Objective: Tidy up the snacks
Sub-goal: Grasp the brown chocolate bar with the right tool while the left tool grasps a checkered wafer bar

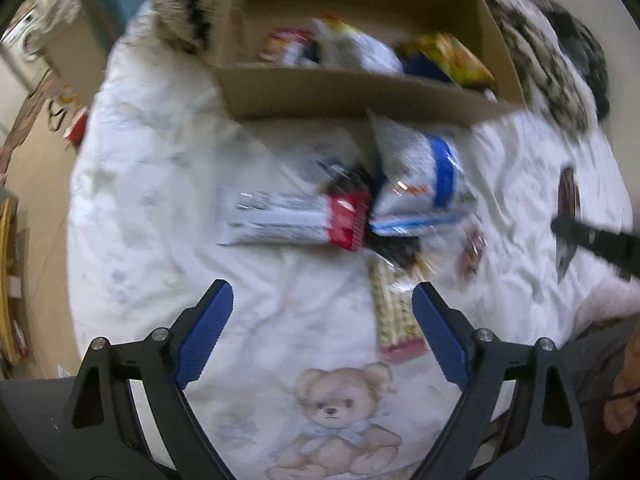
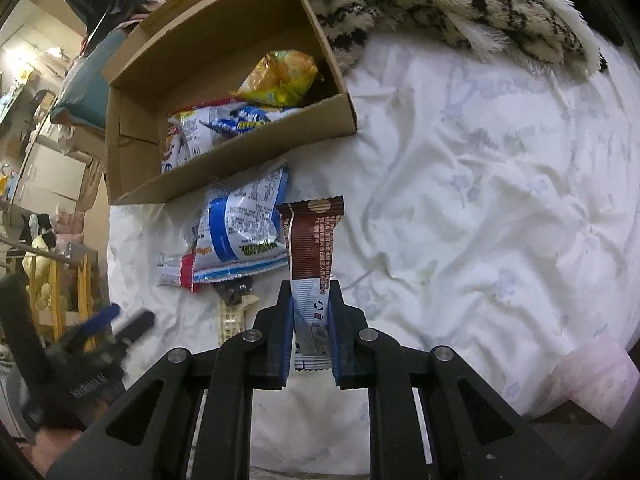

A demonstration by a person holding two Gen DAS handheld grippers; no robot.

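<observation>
Right wrist view: right gripper (image 2: pixel 311 292) pinching a brown-and-white snack bar (image 2: pixel 312 248) by its lower end, both blue pads tight against the wrapper, bar standing up from the jaws over the white bedsheet (image 2: pixel 480 208). Cardboard box (image 2: pixel 256 156) sits upper left on the sheet; inside, a yellow packet (image 2: pixel 280 76) and a white-and-blue packet (image 2: pixel 224 124). Just in front of the box wall, a blue-and-white bag (image 2: pixel 240 232) lies on the sheet, overlapping a red-and-white packet (image 2: pixel 176 268). Furry patterned blanket (image 2: pixel 440 0) along the top.

Left wrist view, motion-blurred: left gripper (image 1: pixel 322 294) spread wide, nothing between its pads, hanging above the sheet near a teddy bear print (image 1: pixel 340 412). A pale waffle-patterned packet (image 1: pixel 394 312) lies just beside the right-hand pad; contact cannot be told.
</observation>
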